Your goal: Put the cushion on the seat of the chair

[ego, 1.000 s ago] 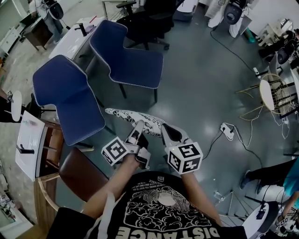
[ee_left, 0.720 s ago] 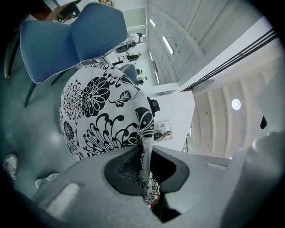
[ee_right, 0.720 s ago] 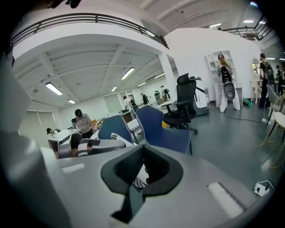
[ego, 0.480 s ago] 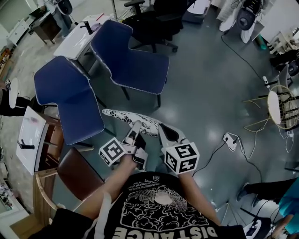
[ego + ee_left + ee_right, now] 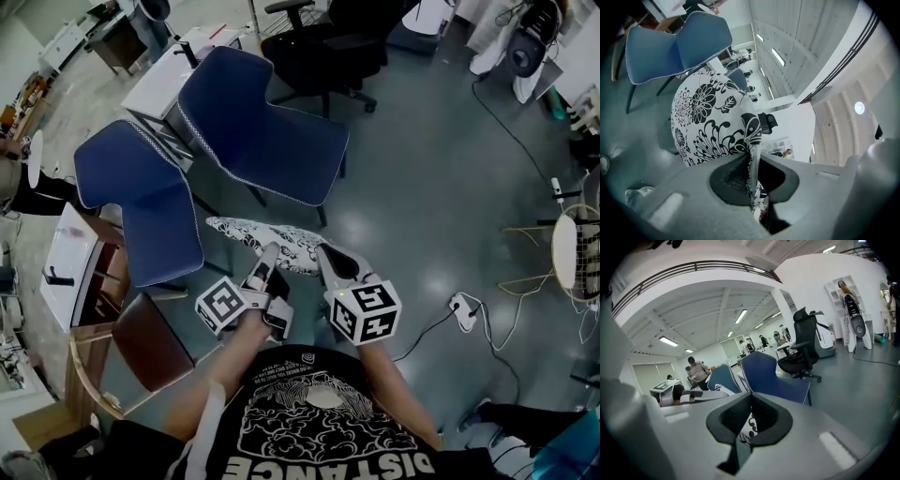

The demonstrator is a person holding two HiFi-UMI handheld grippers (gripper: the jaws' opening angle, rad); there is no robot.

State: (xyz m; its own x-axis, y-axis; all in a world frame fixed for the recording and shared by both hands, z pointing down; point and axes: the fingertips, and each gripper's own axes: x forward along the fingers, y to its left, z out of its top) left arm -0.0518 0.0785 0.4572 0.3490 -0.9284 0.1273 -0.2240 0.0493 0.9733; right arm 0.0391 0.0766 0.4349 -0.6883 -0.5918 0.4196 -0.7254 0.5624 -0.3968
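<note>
The white cushion (image 5: 258, 239) with black flower print hangs flat above the floor, held at its near edge by both grippers. My left gripper (image 5: 270, 255) is shut on the cushion (image 5: 712, 117); its fabric runs between the pads. My right gripper (image 5: 325, 255) is shut on the cushion's edge (image 5: 751, 425) too. Two blue chairs stand ahead: the nearer-right blue chair (image 5: 267, 127) beyond the cushion, the left blue chair (image 5: 141, 192) beside it. In the right gripper view the blue chair (image 5: 771, 376) is straight ahead.
A brown wooden chair (image 5: 141, 347) stands at my lower left. A black office chair (image 5: 328, 47) is behind the blue ones. White tables (image 5: 70, 272) line the left. A power strip with cable (image 5: 459, 305) lies on the floor at right. People stand in the far background (image 5: 696, 371).
Both grippers have carried the cushion forward; the blue chairs now appear nearer and larger. The grip on the cushion is unchanged.
</note>
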